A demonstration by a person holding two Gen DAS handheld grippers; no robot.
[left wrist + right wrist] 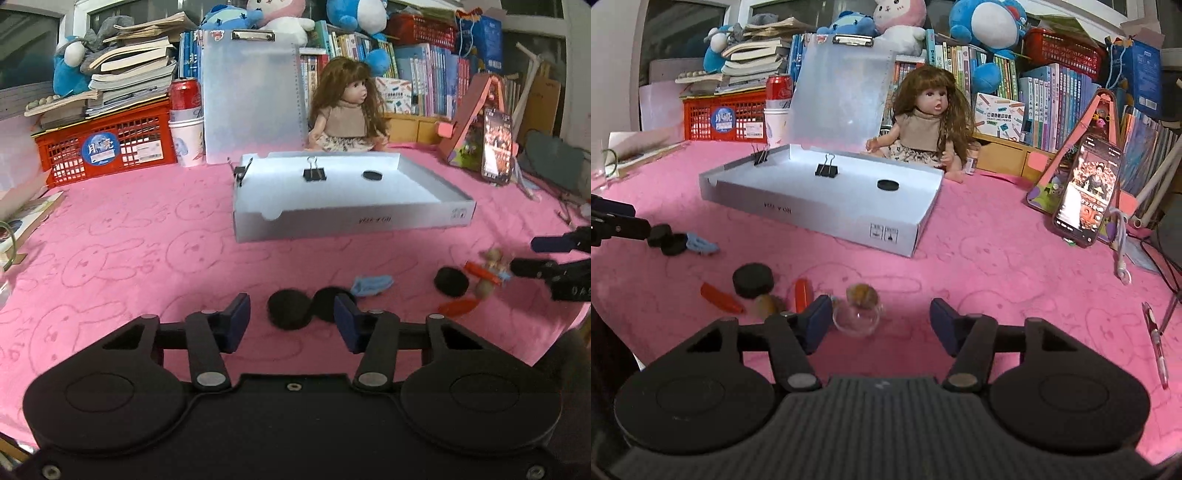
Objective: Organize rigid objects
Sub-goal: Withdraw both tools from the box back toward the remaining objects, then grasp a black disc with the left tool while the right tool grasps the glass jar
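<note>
Here, roughly a third of the way through, by estimate. Already stowed in the white box, well ahead of the left gripper: one binder clip and one black disc on its floor, plus a second clip pinched onto the wall at its left corner.

Still loose on the pink cloth: two black discs, the nearer lying between the left gripper's fingertips, the other partly hidden behind its right-hand finger; a pale blue piece just beyond them; further to the right, a third loose disc and orange pieces, close to the right gripper.

Left gripper: jaws apart, bracketing the nearer disc, pads not seen to press on it.

Right gripper: jaws likewise apart, with a small corked glass jar between them, close against the left-hand finger and well clear of the other; no grip evident. Off to its left, the disc and two orange pieces.

Remaining, on this reading: closing on the disc and the jar, carrying both to the box, then the rest of the loose items.
</note>
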